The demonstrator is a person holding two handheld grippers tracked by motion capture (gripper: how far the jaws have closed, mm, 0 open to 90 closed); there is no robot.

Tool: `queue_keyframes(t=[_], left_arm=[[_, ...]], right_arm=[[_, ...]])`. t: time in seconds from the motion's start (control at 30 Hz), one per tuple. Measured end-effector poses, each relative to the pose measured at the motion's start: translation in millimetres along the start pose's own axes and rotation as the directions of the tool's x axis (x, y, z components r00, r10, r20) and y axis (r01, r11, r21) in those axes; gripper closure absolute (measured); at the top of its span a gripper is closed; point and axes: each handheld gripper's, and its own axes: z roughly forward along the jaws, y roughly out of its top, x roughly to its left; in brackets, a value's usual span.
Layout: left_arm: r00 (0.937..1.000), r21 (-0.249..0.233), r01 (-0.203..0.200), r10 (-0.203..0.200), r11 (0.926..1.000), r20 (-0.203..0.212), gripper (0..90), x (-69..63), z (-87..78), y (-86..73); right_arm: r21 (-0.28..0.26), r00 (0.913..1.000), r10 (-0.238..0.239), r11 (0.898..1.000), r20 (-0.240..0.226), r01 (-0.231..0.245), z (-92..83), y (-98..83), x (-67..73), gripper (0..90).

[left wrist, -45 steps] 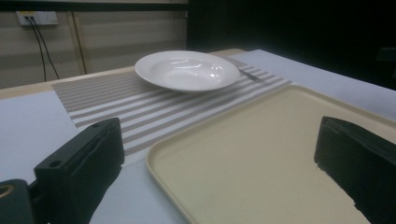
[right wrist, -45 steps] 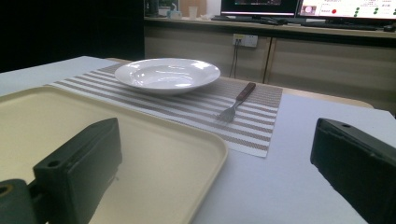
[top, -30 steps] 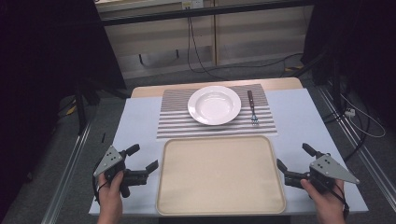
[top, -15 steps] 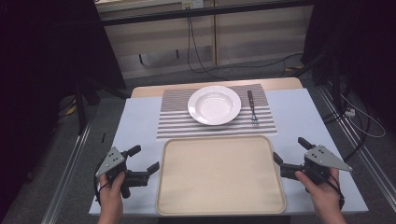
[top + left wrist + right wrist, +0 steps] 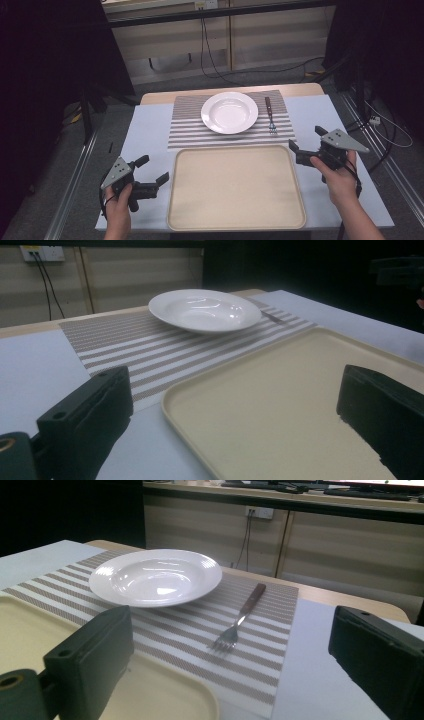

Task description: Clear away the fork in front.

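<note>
A white plate (image 5: 229, 112) (image 5: 202, 310) (image 5: 155, 576) sits on a striped placemat (image 5: 187, 132) (image 5: 130, 342) (image 5: 260, 655). A fork (image 5: 270, 116) (image 5: 240, 618) with a dark handle lies on the mat to the plate's right. A beige tray (image 5: 235, 186) (image 5: 280, 415) (image 5: 30, 630) lies empty at the near side of the table. My left gripper (image 5: 153, 169) (image 5: 235, 415) stands open just left of the tray. My right gripper (image 5: 307, 141) (image 5: 230, 665) hovers open at the tray's far right corner, pointing toward the fork and plate. Nothing is between either pair of jaws.
The table (image 5: 150, 130) has a pale blue cover with a wooden strip at its far edge. Cables (image 5: 210, 55) run on the floor behind the table, and a metal rail (image 5: 75, 185) passes its left side. A wall socket (image 5: 260, 512) is on the panel behind.
My right gripper has moved forward and a little left, from beside the tray's right edge up to its far right corner. The left gripper has barely shifted.
</note>
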Motion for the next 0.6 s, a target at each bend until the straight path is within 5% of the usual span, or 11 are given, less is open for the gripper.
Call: queue_keyframes(t=[0.17,0.47,0.6], left_arm=[[1.0000,-0.005,-0.002,0.002,1.0000,0.000,1.7,-0.3,-0.8,0.3],[1.0000,-0.005,-0.002,0.003,1.0000,0.005,1.7,-1.0,0.2,0.1],[1.0000,0.000,-0.005,0.005,1.0000,0.000,1.7,-0.5,0.4,-0.2]], right_arm=[[0.014,0.9997,0.025,1.000,0.007,-0.025,18.1,5.9,-0.9,4.6],[0.097,0.9996,-0.019,0.995,0.020,0.017,61.7,17.8,-1.5,6.1],[0.118,0.9984,0.021,0.993,0.053,-0.027,79.9,22.1,-4.9,5.5]])
